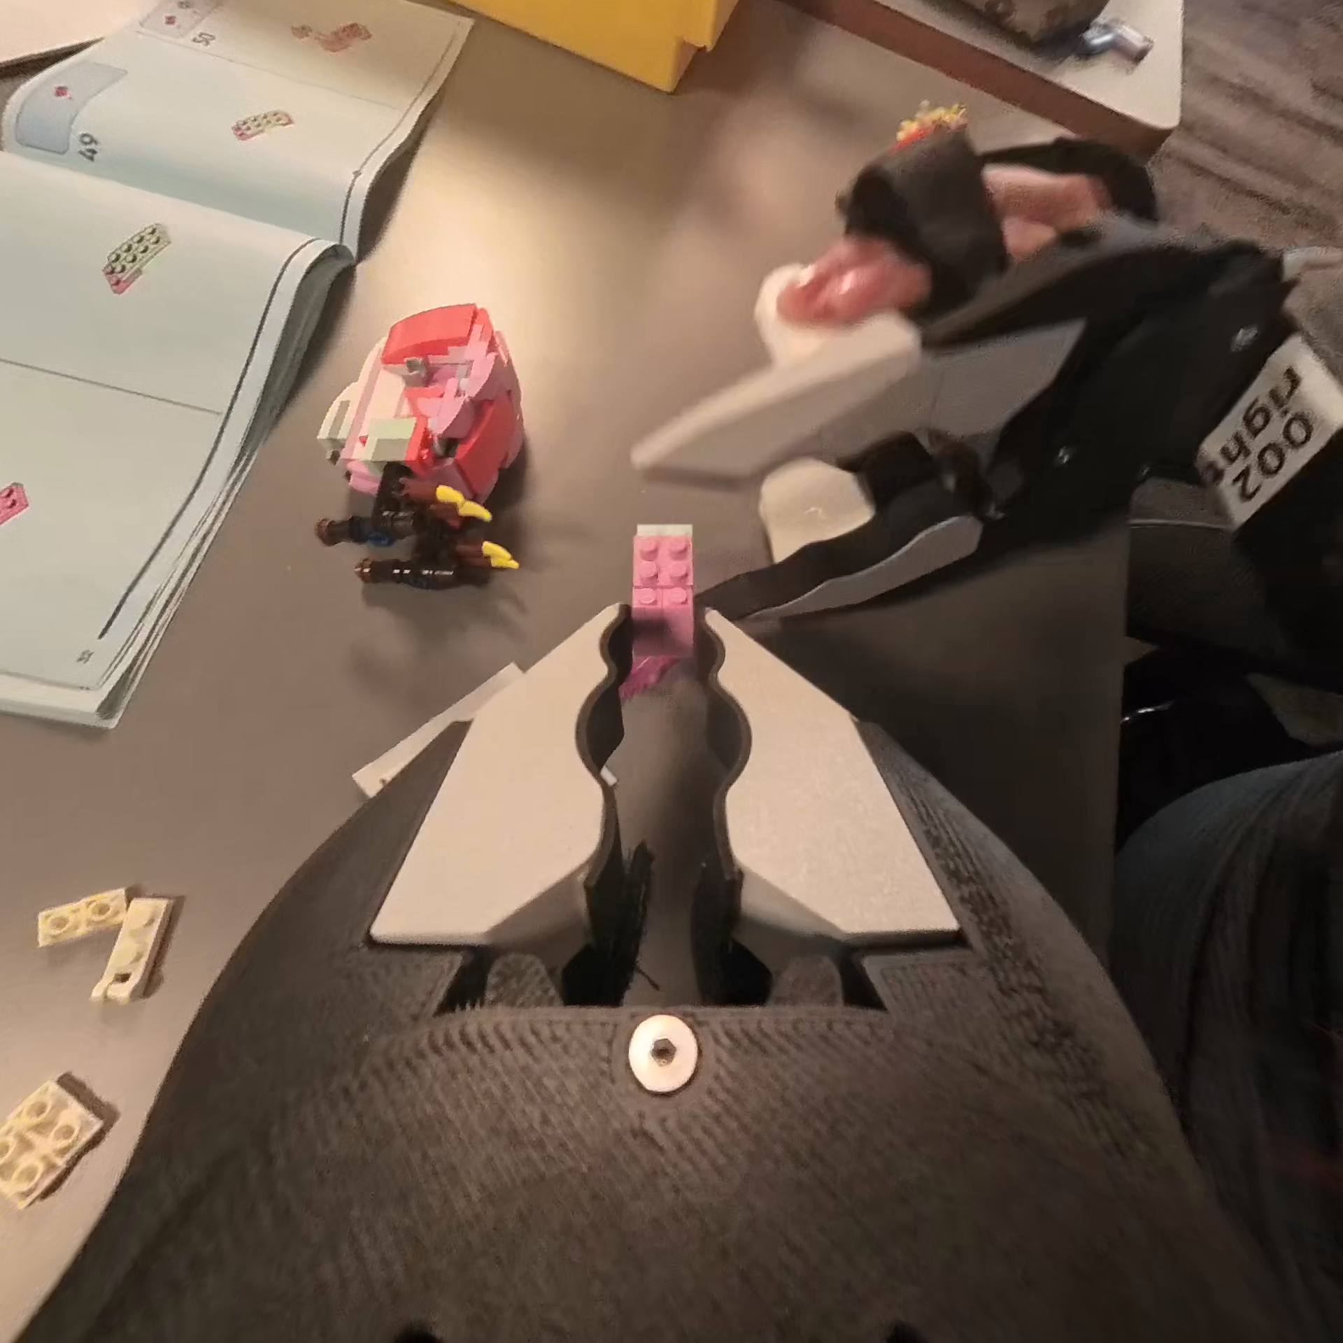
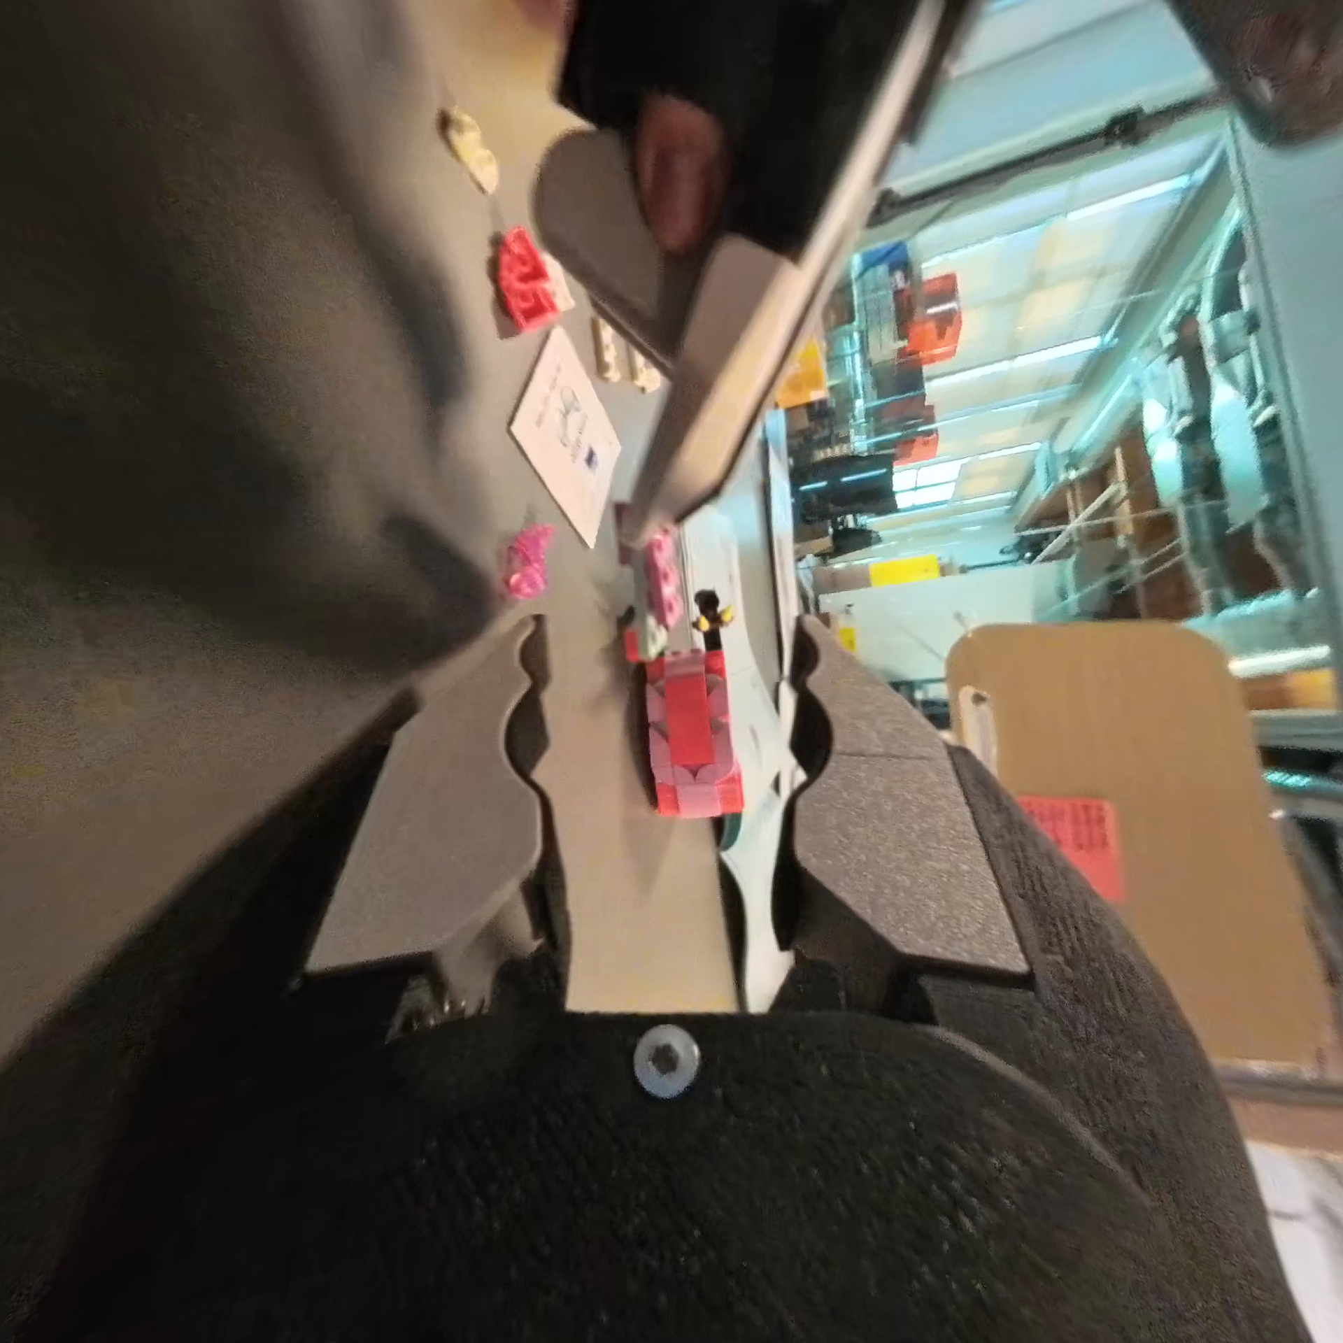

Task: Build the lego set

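Left wrist view puts the pink brick piece (image 1: 663, 581) dead centre, pinched between the fingertips of my left gripper (image 1: 660, 625); both pads sit against its sides, and the studded end sticks out past the tips with a pale plate at its far edge. At about two o'clock from it my right gripper (image 1: 734, 523) comes in from the right, blurred, its two fingers spread wide apart with nothing between them, the lower fingertip just beside the pink piece. A person's hand (image 1: 937, 240) in a black fingerless glove grips it from above.

At ten o'clock from the pink piece, a red and pink brick bird model (image 1: 429, 414) lies on the grey table (image 1: 581, 254), its dark legs with yellow claws pointing toward the grippers. Further out at ten to eleven o'clock an open instruction booklet (image 1: 145, 349) lies flat, and a yellow box (image 1: 603, 29) sits at twelve o'clock near the top edge. At eight o'clock, cream plates (image 1: 109, 937) lie loose by the left edge.

Right wrist view is tilted and blurred: the bird model (image 2: 690, 741) shows between my right fingers (image 2: 472, 763) without touching them.
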Tool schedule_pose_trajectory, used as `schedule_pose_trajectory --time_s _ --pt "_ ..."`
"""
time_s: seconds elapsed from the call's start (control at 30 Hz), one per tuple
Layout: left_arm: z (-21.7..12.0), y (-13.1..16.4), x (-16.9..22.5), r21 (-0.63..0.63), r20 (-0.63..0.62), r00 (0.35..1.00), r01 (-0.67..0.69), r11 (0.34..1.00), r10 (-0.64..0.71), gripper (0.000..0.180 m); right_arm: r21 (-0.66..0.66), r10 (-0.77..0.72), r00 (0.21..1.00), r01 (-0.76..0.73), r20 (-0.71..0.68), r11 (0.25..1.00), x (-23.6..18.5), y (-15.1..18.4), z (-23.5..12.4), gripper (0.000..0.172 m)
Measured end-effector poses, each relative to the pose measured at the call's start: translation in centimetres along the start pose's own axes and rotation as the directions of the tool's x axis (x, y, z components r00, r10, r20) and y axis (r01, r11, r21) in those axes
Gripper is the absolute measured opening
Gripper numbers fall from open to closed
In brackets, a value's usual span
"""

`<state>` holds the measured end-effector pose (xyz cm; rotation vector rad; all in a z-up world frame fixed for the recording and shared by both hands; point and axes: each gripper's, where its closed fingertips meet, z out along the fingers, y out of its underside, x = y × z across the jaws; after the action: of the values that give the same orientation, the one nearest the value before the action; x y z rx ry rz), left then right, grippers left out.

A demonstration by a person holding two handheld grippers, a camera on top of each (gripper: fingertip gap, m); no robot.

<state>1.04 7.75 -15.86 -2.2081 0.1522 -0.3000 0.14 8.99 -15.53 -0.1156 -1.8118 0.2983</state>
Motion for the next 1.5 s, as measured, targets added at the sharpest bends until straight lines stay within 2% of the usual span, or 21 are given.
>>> schedule_pose_trajectory --time_s 0.03,0.13,0.23,0.37,0.47,0.6,0.7,0.83,0.93,1.0,1.03,1.1,1.2,1.3,1.33,1.4,1.5 --pt "-0.1 0.3 0.0 0.0 -0.002 1.0 0.004 1.0 -0.004 0.015 0.013 0.047 0.999 -0.047 -0.007 0.999 0.4 0.3 -0.2 0.075" --pt "-0.3 1.4 1.4 -0.013 -0.055 0.998 -0.019 1.0 0.019 0.015 0.113 0.23 0.971 -0.221 -0.071 0.969 2.8 1.0 -1.6 0.079" --pt "0.0 3.2 3.0 -0.07 -0.077 0.993 -0.094 0.993 0.089 0.016 0.21 0.511 0.855 -0.484 -0.094 0.849 5.6 2.6 -2.2 0.084" --pt "0.4 5.0 3.9 -0.146 -0.068 0.981 -0.188 0.971 0.18 0.016 0.306 0.702 0.691 -0.64 -0.172 0.705 8.8 5.4 -2.9 0.081" --pt "0.4 5.0 4.0 -0.152 -0.063 0.979 -0.204 0.967 0.196 0.016 0.341 0.757 0.615 -0.678 -0.222 0.651 10.0 6.8 -3.3 0.08" --pt "0.5 5.0 4.1 -0.151 -0.07 0.983 -0.181 0.972 0.172 0.017 0.354 0.791 0.555 -0.708 -0.257 0.612 10.8 8.4 -3.3 0.08" --pt "0.4 4.9 4.2 -0.138 -0.067 0.986 -0.16 0.977 0.152 0.038 0.357 0.803 0.534 -0.719 -0.265 0.596 11.0 9.0 -3.1 0.079" --pt "-1.0 3.8 4.2 -0.031 -0.039 0.995 -0.093 0.995 0.092 0.047 0.362 0.8 0.537 -0.714 -0.266 0.6 11.1 8.9 -3.2 0.078" --pt "-4.2 1.9 4.6 0.122 -0.055 0.998 0.005 0.993 0.001 0.053 0.362 0.794 0.55 -0.707 -0.258 0.608 11.0 8.5 -3.3 0.076" --pt "-7.7 0.4 4.4 0.231 -0.028 1.0 0.02 0.973 -0.014 0.065 0.354 0.793 0.557 -0.71 -0.245 0.608 10.8 8.4 -3.1 0.073" --pt "-10.0 -0.4 3.8 0.282 0.026 1.0 0.004 0.959 -0.012 0.076 0.345 0.8 0.555 -0.722 -0.228 0.6 10.5 8.4 -2.8 0.073" --pt "-15.4 -1.6 1.3 0.368 0.197 0.979 -0.032 0.929 -0.044 0.086 0.331 0.813 0.544 -0.743 -0.207 0.582 10.2 8.6 -2.5 0.072" --pt "-23.9 -1.4 -4.0 0.446 0.439 0.873 -0.006 0.895 -0.213 0.081 0.338 0.819 0.533 -0.747 -0.211 0.573 10.3 8.7 -2.6 0.068" --pt "-29.2 2.3 -9.9 0.353 0.623 0.714 0.109 0.929 -0.321 0.061 0.342 0.827 0.523 -0.754 -0.205 0.561 10.3 8.8 -2.7 0.066" --pt "-29.9 3.4 -11.3 0.307 0.648 0.69 0.149 0.94 -0.321 0.056 0.337 0.833 0.519 -0.762 -0.192 0.553 10.2 8.8 -2.5 0.066" --pt "-30.2 5.4 -13.2 0.205 0.649 0.696 0.231 0.951 -0.309 0.047 0.328 0.841 0.512 -0.776 -0.173 0.54 10.0 8.9 -2.3 0.066" --pt "-29.3 7.9 -15.0 0.056 0.602 0.74 0.334 0.941 -0.299 0.042 0.325 0.844 0.505 -0.78 -0.179 0.535 10.0 9.1 -2.3 0.063"
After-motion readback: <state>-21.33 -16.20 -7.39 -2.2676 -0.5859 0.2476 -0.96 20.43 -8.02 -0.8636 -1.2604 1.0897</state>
